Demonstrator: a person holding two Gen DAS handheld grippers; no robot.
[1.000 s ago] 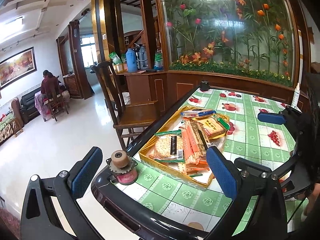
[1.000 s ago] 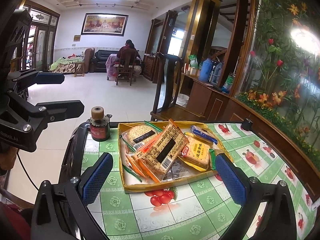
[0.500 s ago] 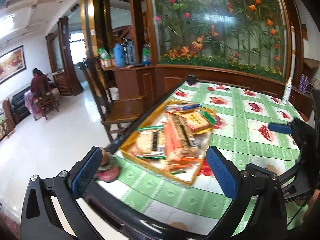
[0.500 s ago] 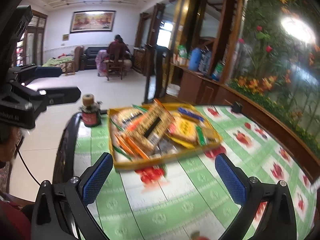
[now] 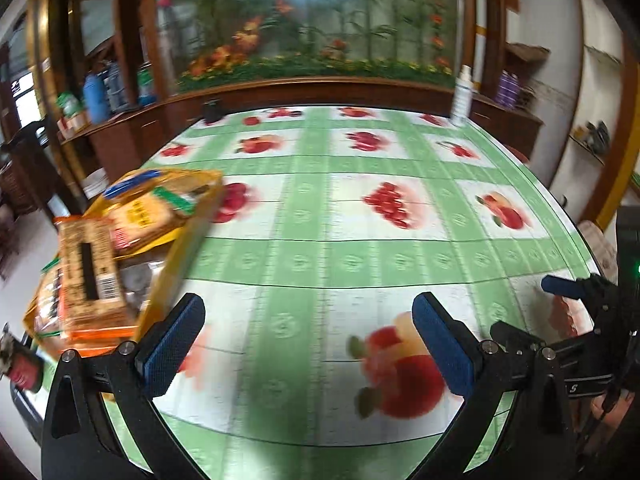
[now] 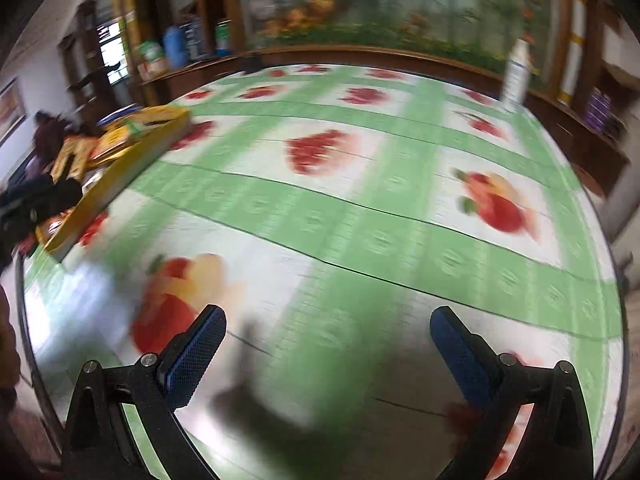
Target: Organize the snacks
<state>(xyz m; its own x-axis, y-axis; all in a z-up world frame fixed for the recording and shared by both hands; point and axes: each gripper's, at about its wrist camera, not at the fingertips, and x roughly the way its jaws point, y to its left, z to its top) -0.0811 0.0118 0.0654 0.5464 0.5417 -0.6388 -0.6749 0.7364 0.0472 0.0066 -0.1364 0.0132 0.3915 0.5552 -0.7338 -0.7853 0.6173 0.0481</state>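
— Left wrist view: what have we got in hand?

— Nothing. Our left gripper (image 5: 308, 340) is spread wide and empty over the fruit-print tablecloth (image 5: 340, 256). Our right gripper (image 6: 328, 354) is likewise released, with bare cloth between its blue pads (image 6: 196, 354).

— And the snacks?

— All to the left. The yellow tray (image 5: 176, 248) sits at the table's left edge, just beside our left finger. A long cracker packet (image 5: 90, 276) lies on top of the heap, with a yellow biscuit pack (image 5: 140, 218) farther back.

— What could go wrong from here?

— We judge that both views are smeared with motion blur, so a reach begun now could miss its aim. The left finger is close to the tray wall and could knock it, and the tray is already near the edge.

— Does one view give us what the other lacks?

— Yes. The left wrist shows the packets clearly enough to tell apart, plus a small red spool (image 5: 18, 368) at the near left and our other gripper at the right. From the right wrist, the tray (image 6: 120, 176) is only a far-left yellow sliver, though a white bottle (image 6: 518, 76) stands plainly at the far side.
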